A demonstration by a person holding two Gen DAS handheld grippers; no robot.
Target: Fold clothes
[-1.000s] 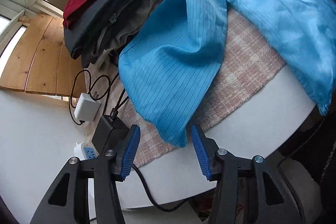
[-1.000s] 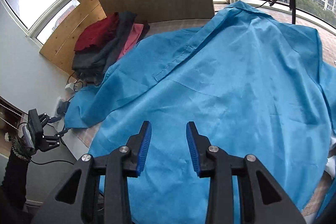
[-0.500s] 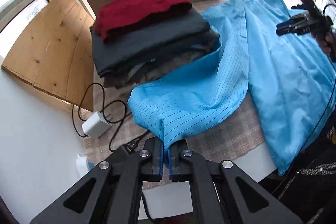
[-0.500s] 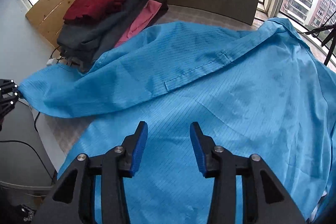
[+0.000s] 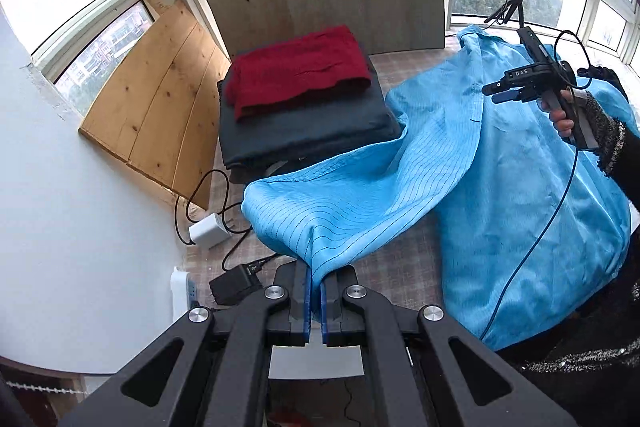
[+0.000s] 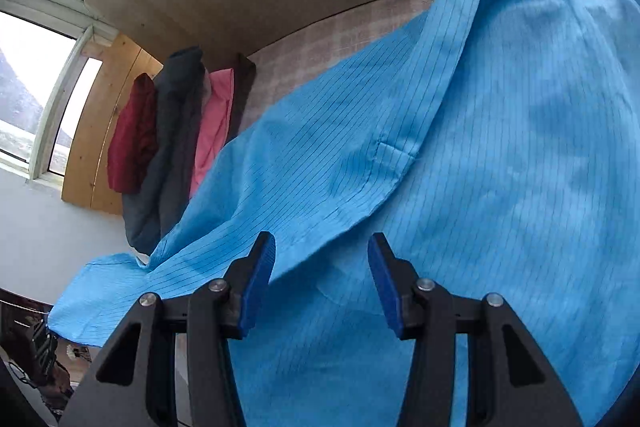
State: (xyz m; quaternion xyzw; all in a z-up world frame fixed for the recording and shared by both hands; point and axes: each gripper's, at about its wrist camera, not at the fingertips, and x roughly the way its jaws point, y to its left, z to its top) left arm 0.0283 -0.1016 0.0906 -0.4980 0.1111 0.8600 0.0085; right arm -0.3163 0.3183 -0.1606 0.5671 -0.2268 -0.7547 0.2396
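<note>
Left wrist view: my left gripper [image 5: 315,301] is pinched tight on the end of a sleeve of the blue striped garment [image 5: 500,187], lifting it off the checked cloth [image 5: 400,251] so it can be folded inward over the body. The garment lies spread across the table, beside the stack of folded clothes [image 5: 308,115]. My right gripper [image 6: 322,281] hangs with its jaws spread, empty, just above the garment's body near the sleeve seam; I judge it is there to pin or take the fold line. 1 sleeve in hand, fold not yet made.
</note>
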